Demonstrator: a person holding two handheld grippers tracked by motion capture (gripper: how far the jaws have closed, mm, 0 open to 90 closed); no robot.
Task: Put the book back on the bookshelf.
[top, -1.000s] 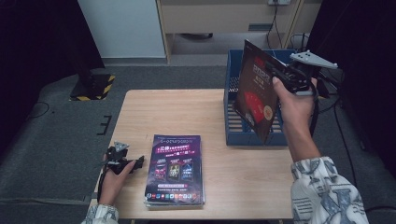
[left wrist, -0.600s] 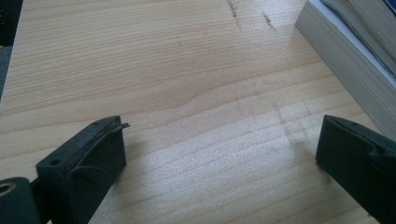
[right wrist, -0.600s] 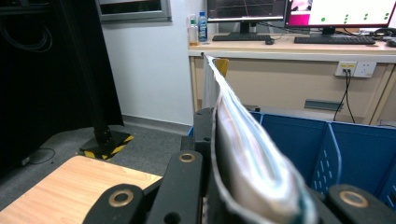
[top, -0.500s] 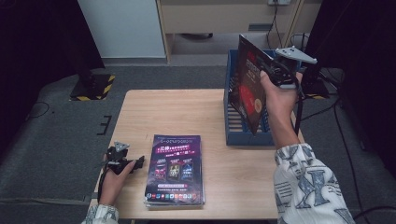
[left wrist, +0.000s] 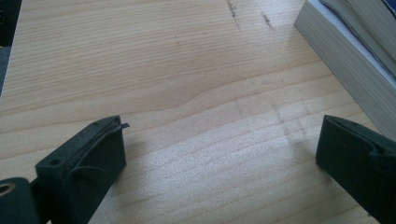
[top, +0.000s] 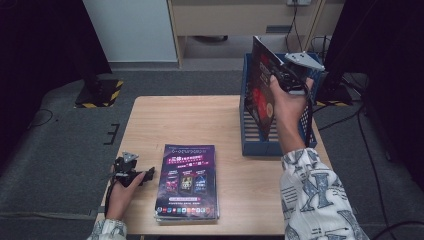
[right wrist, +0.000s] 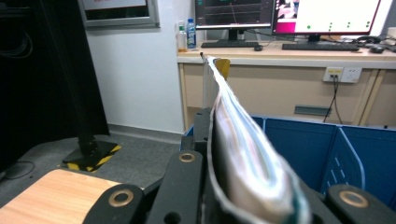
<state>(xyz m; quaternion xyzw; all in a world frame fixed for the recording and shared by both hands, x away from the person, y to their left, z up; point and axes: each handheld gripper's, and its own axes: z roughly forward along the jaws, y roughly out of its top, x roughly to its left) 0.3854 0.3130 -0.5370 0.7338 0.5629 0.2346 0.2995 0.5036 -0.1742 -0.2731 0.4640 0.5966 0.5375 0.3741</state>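
While the left gripper [top: 148, 173] rests idle on the near left of the table [top: 200, 120], jaws spread wide with bare wood between them, its only risk is a nudge against the stack of magazines [top: 188, 181] just beside it; in the left gripper view that stack's page edges [left wrist: 345, 70] sit close to one jaw.

Farther off, the right gripper [top: 272, 79] is pressed together on a single magazine [top: 260, 92], held upright and tilted over the blue file rack [top: 270, 147] at the table's far right edge. Right gripper view: the magazine [right wrist: 243, 154] is pinched near one edge, its pages bowing and fanning above the jaws.

Risks, as judged:
- Floppy pages may catch on a divider [right wrist: 348, 163] during lowering and buckle or crease.
- Pinch sits at the edge; the loose part could sag, swing and miss the intended slot, landing across two compartments.
- Releasing too high lets it tip forward against the rack wall or slide out.
- A hard push down could shift the rack toward the table edge.

Which compartment it is over cannot be told.
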